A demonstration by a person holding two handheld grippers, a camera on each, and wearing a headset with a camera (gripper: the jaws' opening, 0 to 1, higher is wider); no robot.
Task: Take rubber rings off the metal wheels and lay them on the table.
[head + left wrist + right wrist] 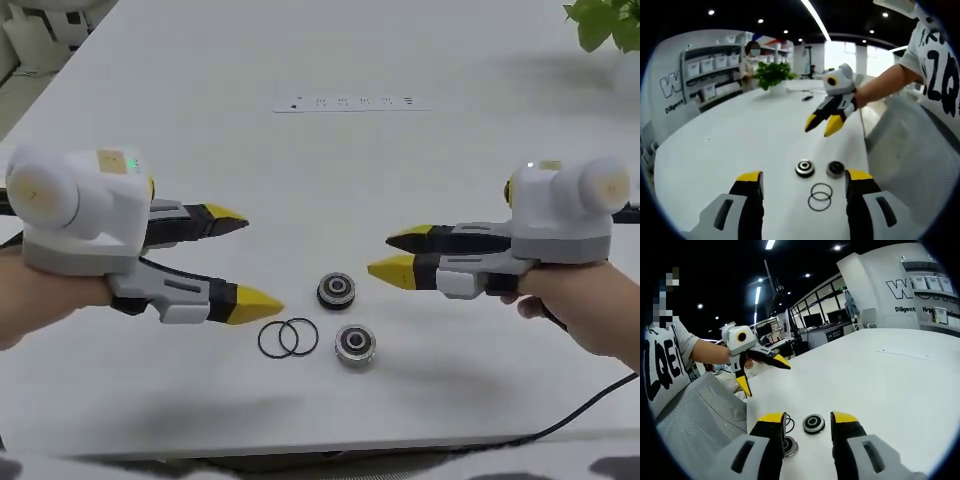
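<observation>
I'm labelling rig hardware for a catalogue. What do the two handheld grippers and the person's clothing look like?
Both the left gripper and right gripper have white rounded bodies, grey-and-black jaws and pointed yellow tips. A green light sits on the left one's body. A black cable trails from the right one. The person wears a white short-sleeved shirt with black lettering.

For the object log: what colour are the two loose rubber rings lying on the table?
The rubber rings are black, thin and overlapping; the head view shows them best.

Rings (pixel 288 338) left of wheels (pixel 337 290) — on table (pixel 300 180).
</observation>
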